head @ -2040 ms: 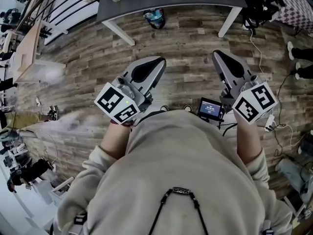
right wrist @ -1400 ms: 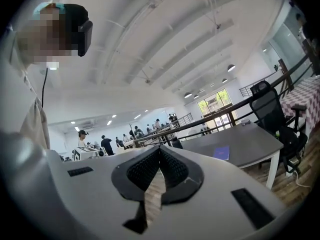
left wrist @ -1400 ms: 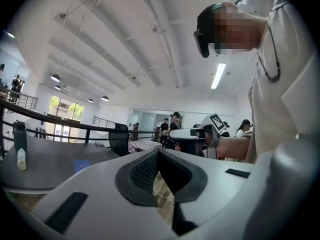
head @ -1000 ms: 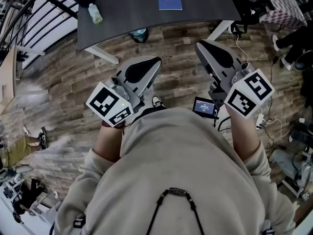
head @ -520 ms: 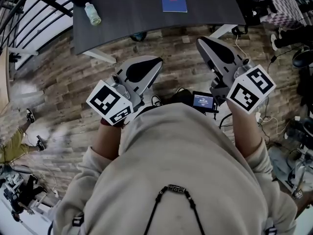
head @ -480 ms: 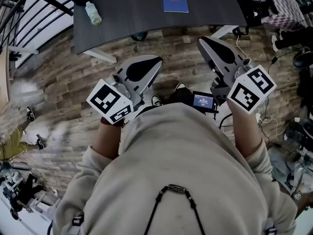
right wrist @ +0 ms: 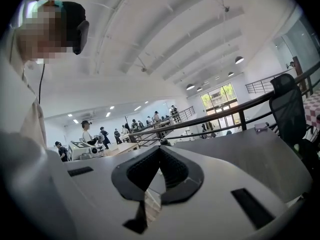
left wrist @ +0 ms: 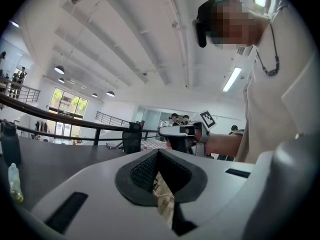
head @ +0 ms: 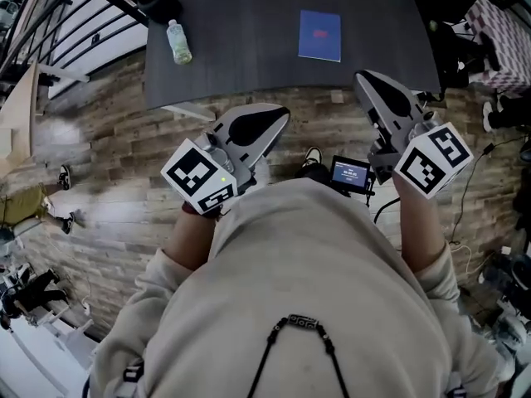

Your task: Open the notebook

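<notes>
A blue notebook (head: 319, 36) lies closed and flat on the dark grey table (head: 249, 56), right of its middle. Both grippers are held in front of the person's body, short of the table's near edge and over the wooden floor. My left gripper (head: 279, 116) (left wrist: 158, 151) points at the table's front edge, its jaws shut with nothing between them. Just below the notebook in the head view, my right gripper (head: 365, 80) (right wrist: 160, 149) is also shut and empty. Neither gripper touches the notebook, which is out of sight in both gripper views.
A small plastic bottle (head: 177, 41) stands on the table's left part, with a black bag (head: 162, 2) at the far left corner. A small screen (head: 351, 173) hangs at the person's waist. Railings (head: 75, 7) run at upper left; cables and gear crowd the floor at right.
The table and notebook have slid lower and nearer in the head view as the person walks toward them. Both grippers travel along, still shut and empty.
</notes>
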Available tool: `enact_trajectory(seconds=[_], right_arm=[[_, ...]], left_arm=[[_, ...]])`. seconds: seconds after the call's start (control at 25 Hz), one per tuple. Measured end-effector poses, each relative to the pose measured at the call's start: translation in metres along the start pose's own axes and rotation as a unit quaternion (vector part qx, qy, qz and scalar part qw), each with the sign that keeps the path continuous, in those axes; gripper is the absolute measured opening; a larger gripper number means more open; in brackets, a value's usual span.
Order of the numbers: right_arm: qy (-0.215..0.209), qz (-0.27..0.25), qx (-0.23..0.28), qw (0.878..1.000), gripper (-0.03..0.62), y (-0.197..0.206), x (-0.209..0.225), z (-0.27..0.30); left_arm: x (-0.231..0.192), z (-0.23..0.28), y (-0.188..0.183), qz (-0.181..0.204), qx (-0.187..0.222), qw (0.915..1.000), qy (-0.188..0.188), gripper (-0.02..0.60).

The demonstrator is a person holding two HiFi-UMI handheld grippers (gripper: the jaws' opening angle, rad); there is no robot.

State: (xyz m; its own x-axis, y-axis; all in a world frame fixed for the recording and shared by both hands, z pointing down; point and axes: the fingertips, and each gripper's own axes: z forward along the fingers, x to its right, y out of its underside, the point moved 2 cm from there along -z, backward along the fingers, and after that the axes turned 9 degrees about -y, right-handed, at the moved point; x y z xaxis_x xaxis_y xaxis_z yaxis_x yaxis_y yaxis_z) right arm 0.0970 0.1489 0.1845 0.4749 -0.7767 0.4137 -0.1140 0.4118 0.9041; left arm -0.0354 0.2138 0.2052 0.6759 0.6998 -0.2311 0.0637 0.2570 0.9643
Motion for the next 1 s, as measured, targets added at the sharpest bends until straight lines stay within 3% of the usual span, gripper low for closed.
enact_trajectory(seconds=[0.2, 0.44, 0.72, 1.0], right_arm=[[-0.014, 0.008, 0.007, 1.0, 0.015, -0.025, 0.056, 0.003], [-0.019, 0.032, 0.002, 0.999, 0.015, -0.034, 0.115, 0.005], [-0.014, 0.055, -0.001, 0.998, 0.015, -0.032, 0.155, 0.003], [0.009, 0.053, -0.006, 0.999, 0.015, -0.049, 0.181, 0.055]], left_arm=[[-0.012, 0.056, -0.02, -0.008, 0.004, 1.0, -0.003, 0.005], [-0.035, 0.103, -0.016, -0.024, -0.016, 0.9993, -0.022, 0.006], [-0.031, 0.144, -0.012, -0.019, -0.038, 0.9991, 0.001, 0.006], [-0.102, 0.163, -0.027, -0.035, -0.032, 0.9987, 0.021, 0.006]])
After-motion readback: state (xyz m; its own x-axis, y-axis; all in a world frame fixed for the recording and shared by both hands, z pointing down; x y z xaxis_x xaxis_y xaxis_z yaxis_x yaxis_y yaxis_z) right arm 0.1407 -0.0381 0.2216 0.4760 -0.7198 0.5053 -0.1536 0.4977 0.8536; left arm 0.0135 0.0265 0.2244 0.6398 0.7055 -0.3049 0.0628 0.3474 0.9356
